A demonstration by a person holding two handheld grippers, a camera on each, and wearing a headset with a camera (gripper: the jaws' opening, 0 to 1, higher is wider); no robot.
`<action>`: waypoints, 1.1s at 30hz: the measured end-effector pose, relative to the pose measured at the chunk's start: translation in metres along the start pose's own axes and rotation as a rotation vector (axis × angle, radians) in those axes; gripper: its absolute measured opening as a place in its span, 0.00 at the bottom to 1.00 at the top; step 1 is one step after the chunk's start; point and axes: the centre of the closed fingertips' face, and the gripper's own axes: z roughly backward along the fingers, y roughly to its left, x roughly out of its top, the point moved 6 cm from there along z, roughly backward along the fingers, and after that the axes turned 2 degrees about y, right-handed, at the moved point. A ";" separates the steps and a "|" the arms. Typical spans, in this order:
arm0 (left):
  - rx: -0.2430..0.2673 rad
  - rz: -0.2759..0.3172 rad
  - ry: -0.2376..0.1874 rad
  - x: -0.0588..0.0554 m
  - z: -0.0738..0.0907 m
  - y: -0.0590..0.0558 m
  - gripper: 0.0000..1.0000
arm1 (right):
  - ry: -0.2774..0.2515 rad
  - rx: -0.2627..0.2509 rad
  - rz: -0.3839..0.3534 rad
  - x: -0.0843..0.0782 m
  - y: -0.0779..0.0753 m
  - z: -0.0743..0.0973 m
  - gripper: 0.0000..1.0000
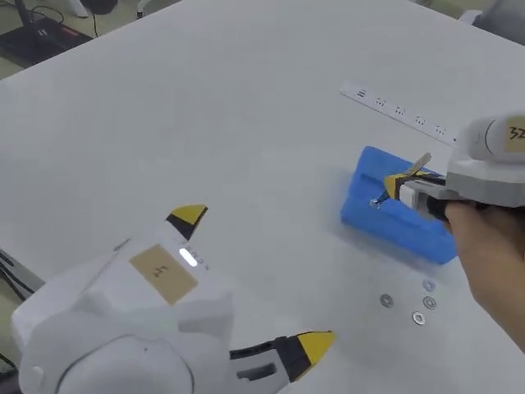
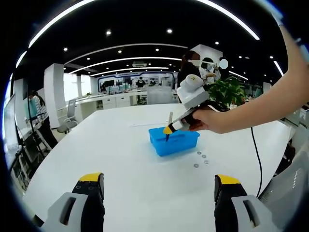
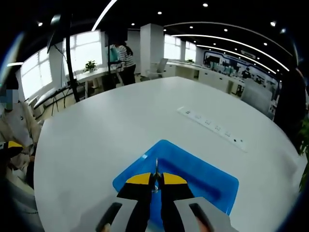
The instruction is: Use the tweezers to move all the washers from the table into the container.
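Observation:
A blue container (image 1: 392, 220) sits on the white table at the right. My right gripper (image 1: 395, 185) hovers over it, shut on thin tweezers (image 1: 382, 197) whose tip points down into the container; a small grey bit at the tip is too small to identify. The right gripper view shows the jaws (image 3: 156, 180) closed on the tweezers (image 3: 156, 168) above the container (image 3: 203, 181). Several washers (image 1: 418, 304) lie on the table just in front of the container, also in the left gripper view (image 2: 201, 159). My left gripper (image 1: 251, 281) is open, low at the near left, holding nothing (image 2: 158, 180).
A white power strip (image 1: 398, 111) lies flush in the table beyond the container. The table (image 1: 205, 98) is wide and white. People and desks stand far off in the room. A cable (image 2: 255, 154) hangs by the table's right edge.

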 end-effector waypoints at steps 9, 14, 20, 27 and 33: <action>-0.003 -0.010 0.018 -0.003 -0.001 -0.001 0.97 | 0.014 0.010 -0.010 -0.009 0.003 -0.006 0.02; -0.003 -0.020 0.024 -0.003 -0.001 -0.001 0.97 | 0.015 0.013 -0.024 -0.006 0.002 -0.008 0.03; -0.006 -0.024 0.029 -0.004 -0.002 -0.001 0.97 | 0.010 0.013 -0.031 -0.007 0.002 -0.008 0.03; -0.004 -0.015 0.029 -0.005 -0.002 0.000 0.97 | 0.004 0.026 -0.088 -0.005 -0.001 -0.006 0.03; 0.000 -0.006 0.022 -0.004 -0.001 0.001 0.97 | -0.036 0.020 -0.087 0.004 0.003 0.013 0.03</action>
